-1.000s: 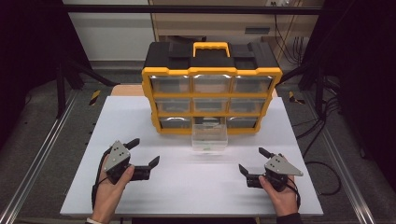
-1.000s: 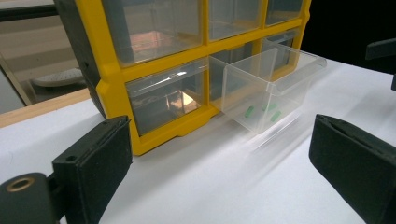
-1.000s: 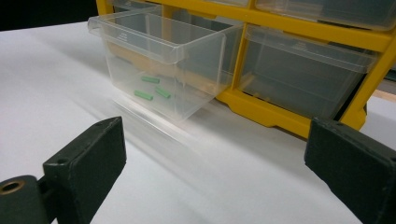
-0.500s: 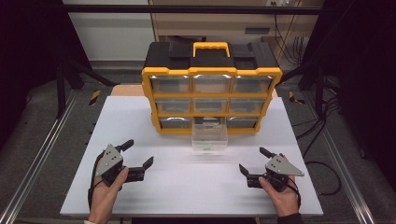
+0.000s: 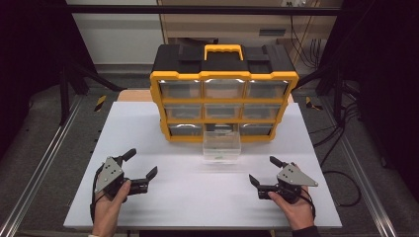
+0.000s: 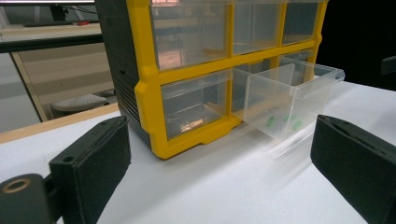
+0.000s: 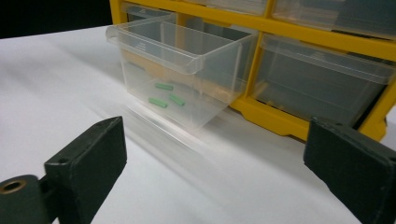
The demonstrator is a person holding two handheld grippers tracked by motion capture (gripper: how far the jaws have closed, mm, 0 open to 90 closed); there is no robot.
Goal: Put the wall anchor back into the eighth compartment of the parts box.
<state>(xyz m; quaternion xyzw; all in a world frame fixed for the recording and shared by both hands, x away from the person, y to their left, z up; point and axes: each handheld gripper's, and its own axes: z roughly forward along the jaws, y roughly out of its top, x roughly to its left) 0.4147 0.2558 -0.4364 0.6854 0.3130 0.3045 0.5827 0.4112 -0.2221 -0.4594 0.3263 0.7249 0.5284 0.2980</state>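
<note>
From above, the left gripper and the right gripper rest low on the white tabletop, both with jaws spread and empty, well apart from the clear drawer pulled out of the yellow cabinet. The left gripper view shows the drawer jutting from the bottom row. The right gripper view shows 3 green pieces inside it.
</note>
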